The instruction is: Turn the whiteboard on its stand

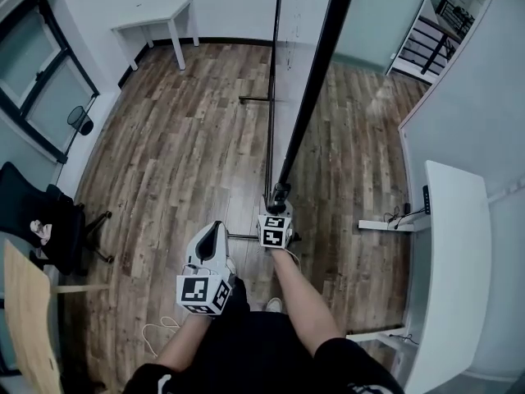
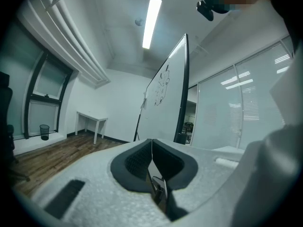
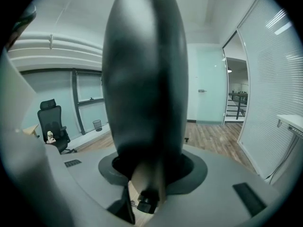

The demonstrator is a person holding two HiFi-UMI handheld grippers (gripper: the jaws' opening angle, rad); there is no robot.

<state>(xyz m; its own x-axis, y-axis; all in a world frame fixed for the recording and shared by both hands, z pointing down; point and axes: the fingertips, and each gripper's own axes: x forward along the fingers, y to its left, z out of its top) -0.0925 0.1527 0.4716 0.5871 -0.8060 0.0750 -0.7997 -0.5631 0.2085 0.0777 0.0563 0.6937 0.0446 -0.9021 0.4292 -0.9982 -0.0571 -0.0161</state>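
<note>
Wood-plank flooring [image 1: 180, 154] covers an office room with pale walls. At the far left a black office chair [image 1: 41, 220] stands just beside the edge of a wood-coloured bench [image 1: 29, 318]. A small dark bin [image 1: 79, 120] sits by the window. Further back, a small white bench [image 1: 160, 19] stands against the wall.

The left tongs [image 1: 215, 230] are held out low in front of the person, with the marker cube facing up. In the left gripper view these tongs [image 2: 151, 148] have their dark pads pressed together with nothing between them. They hang free in the air, apart from the board.

Ahead of them the whiteboard [image 2: 165, 98] stands upright under a ceiling light strip [image 2: 151, 15], with a faint drawing on its white face. From above, the whiteboard [image 1: 316, 80] appears nearly edge-on. Its dark frame slants from the top of the head view down to the person's right hand. The thin black stand [image 1: 269, 138] runs alongside it, with a foot resting on the floor.

The right tongs [image 1: 280, 199] are clamped on the lower end of that dark frame edge. In the right gripper view the rounded black frame of the whiteboard [image 3: 144, 79] fills the space between the pads of the tongs [image 3: 147, 171] and rises out of them.

To the right, a long white bench [image 1: 455, 286] lines the wall beside a glass partition [image 3: 274, 103].
</note>
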